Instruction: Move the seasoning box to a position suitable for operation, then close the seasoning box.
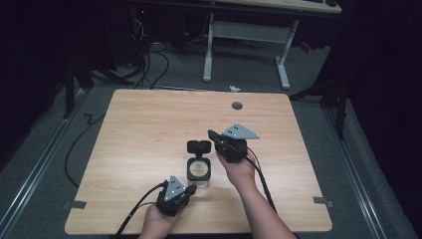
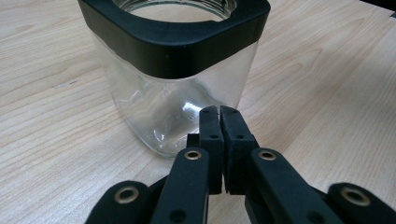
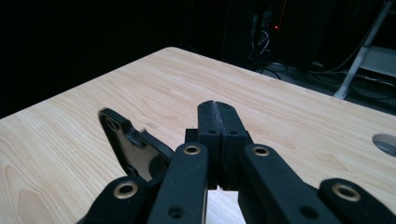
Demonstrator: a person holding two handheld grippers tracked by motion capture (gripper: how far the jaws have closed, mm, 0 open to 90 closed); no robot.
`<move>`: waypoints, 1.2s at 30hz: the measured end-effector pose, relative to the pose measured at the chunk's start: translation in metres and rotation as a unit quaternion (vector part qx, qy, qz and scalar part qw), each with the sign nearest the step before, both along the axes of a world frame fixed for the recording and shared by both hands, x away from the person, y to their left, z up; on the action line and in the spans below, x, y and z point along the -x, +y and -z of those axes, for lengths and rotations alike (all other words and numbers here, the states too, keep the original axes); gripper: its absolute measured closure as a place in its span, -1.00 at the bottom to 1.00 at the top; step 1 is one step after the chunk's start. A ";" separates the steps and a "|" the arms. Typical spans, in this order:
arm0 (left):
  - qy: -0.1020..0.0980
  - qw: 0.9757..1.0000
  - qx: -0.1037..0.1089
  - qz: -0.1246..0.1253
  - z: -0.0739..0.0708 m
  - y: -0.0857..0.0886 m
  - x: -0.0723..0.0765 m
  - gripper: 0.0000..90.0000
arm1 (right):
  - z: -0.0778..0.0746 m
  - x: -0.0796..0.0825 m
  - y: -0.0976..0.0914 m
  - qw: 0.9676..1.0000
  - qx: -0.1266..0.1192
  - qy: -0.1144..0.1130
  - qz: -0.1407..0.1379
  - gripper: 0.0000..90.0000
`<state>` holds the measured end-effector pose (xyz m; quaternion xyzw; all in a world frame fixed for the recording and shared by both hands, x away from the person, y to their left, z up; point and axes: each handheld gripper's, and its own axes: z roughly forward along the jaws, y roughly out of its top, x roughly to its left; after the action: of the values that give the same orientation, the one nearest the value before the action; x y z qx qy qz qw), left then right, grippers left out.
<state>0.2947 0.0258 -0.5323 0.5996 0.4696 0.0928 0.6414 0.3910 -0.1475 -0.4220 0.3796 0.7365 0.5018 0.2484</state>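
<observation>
L gripper sat jaws together at the jar's 6 o'clock, R gripper jaws together near lid at 12; careless nudge could've tipped jar.

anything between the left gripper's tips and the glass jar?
Nothing. In the left gripper view the closed left gripper sits right at the glass jar wall; whether it touches is unclear. The high view shows bare table around them.
</observation>
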 end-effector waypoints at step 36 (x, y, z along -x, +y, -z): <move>-0.010 0.999 0.022 -0.046 -0.025 0.081 -0.012 0.60 | 0.073 0.068 -0.120 0.991 0.030 0.057 0.120 0.62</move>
<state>0.3065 0.1069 -0.5075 0.5619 0.4922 0.1181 0.6543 0.3232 -0.2677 -0.4952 0.4854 0.7133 0.4237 0.2757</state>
